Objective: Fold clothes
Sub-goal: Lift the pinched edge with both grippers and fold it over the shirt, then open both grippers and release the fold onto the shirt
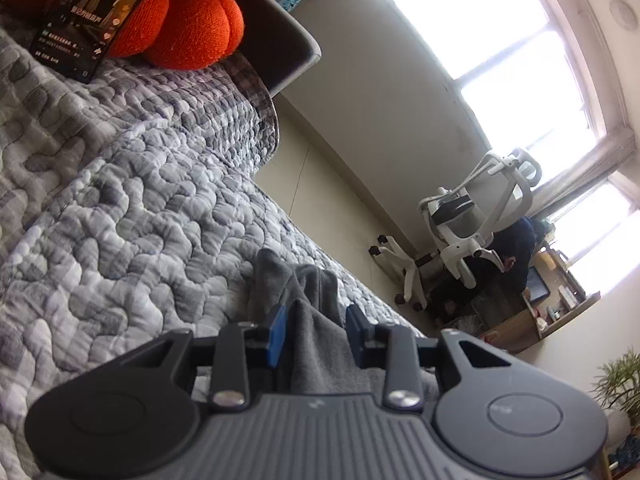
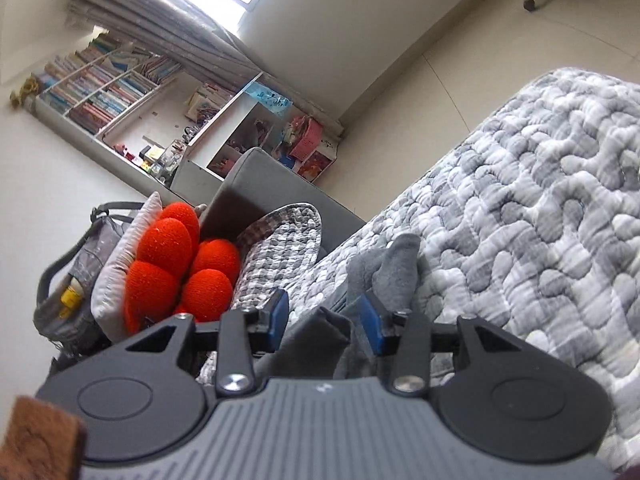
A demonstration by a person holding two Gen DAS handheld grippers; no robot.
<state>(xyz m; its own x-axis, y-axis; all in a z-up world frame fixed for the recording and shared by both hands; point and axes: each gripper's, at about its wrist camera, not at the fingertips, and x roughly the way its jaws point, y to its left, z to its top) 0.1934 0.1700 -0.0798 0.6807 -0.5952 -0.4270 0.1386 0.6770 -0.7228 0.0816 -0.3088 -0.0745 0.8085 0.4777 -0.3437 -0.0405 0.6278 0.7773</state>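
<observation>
A dark grey garment (image 1: 288,280) lies bunched on the grey quilted bedcover (image 1: 120,200). My left gripper (image 1: 318,334) sits low over it. Its blue pads (image 1: 278,334) stand apart, with a ridge of the cloth running between them and a thin gap on the left side. In the right wrist view the same grey garment (image 2: 394,268) rises in a fold ahead. My right gripper (image 2: 325,324) is open around a folded corner of it, and the bedcover (image 2: 540,200) shows between the left pad (image 2: 280,318) and the cloth.
An orange lobed cushion (image 1: 188,24) and a phone (image 1: 92,20) rest at the head of the bed. A grey bag (image 2: 68,280) stands beside the cushion (image 2: 168,264). The bed edge drops to a pale floor. A white office chair (image 1: 472,220), a seated person (image 1: 516,248) and a bookshelf (image 2: 112,92) are farther off.
</observation>
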